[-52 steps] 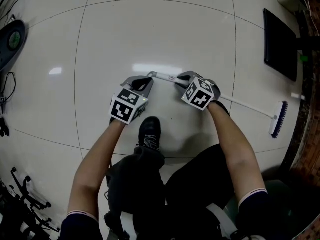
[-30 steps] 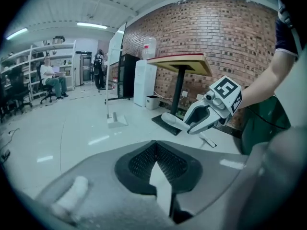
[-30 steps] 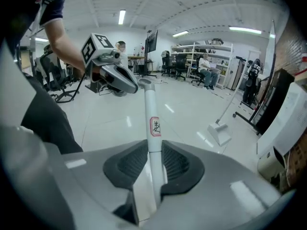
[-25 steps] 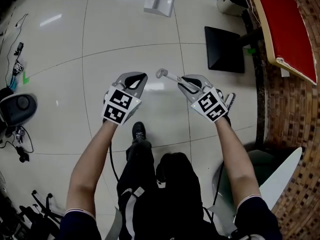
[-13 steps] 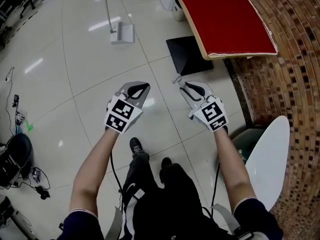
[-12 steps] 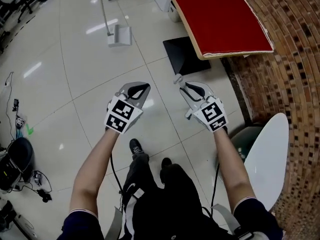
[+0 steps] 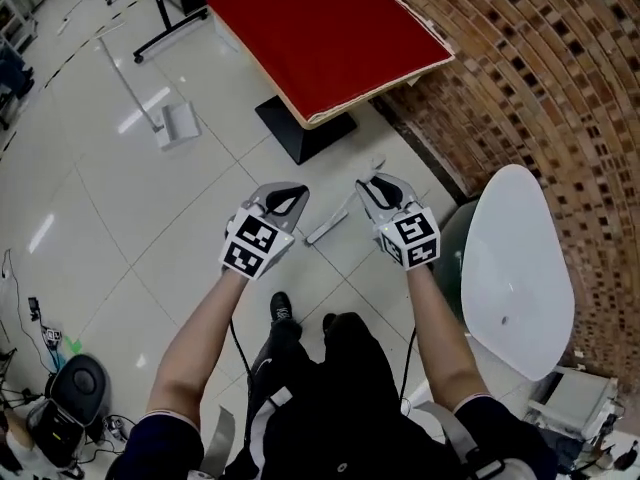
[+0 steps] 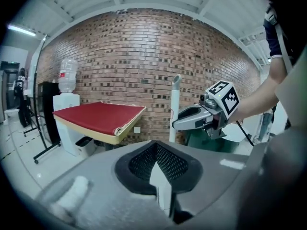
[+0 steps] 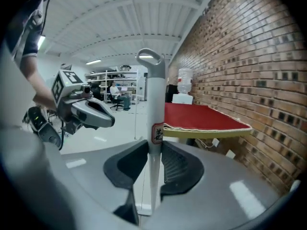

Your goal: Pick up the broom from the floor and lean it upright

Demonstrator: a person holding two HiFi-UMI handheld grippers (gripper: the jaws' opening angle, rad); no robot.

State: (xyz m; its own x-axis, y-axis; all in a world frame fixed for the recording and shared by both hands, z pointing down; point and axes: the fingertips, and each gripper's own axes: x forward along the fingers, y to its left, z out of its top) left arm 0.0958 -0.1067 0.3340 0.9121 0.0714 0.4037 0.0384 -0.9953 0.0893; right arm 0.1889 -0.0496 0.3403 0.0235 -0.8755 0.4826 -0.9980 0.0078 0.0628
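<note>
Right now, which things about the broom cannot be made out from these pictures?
Broom head: right gripper view, hidden below the right gripper; head view, too small.
Label print on the broom handle: right gripper view, blurred.
Whether it touches the floor: head view, lower end too small.

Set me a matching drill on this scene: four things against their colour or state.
Things:
1 left gripper
2 right gripper
3 tabletop
4 chair

Colour or state:
A white
B red
C shut on the broom handle
D shut and empty

Pairs: 1-D, 2-C, 3-B, 4-A
</note>
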